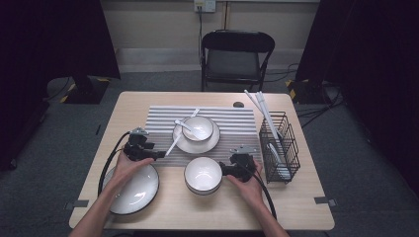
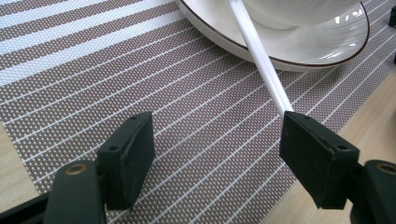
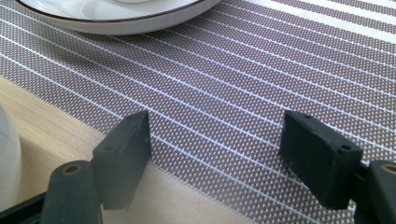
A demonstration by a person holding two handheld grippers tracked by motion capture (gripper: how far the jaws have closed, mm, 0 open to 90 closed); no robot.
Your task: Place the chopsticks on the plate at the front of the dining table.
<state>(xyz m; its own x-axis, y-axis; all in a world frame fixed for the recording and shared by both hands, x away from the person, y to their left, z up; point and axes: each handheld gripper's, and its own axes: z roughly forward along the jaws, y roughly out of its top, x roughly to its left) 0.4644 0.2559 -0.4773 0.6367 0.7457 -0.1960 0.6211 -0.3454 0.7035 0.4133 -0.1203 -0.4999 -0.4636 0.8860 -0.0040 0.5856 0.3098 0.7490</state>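
jaws: left gripper [image 2: 215,154] wide, chopstick [image 2: 261,60] beside one jaw, unheld; right gripper [image 3: 215,158] wide, empty | chopstick: tip on plate [image 2: 327,49], end on mat [image 2: 116,70] | done: seemingly just laid | left: likely bowl [image 1: 203,174].

A light wooden table [image 1: 163,210] is carrying a striped placemat [image 1: 232,118], a white plate [image 1: 136,190], a white bowl [image 1: 203,175] and a black wire basket [image 1: 280,146] along its right side.
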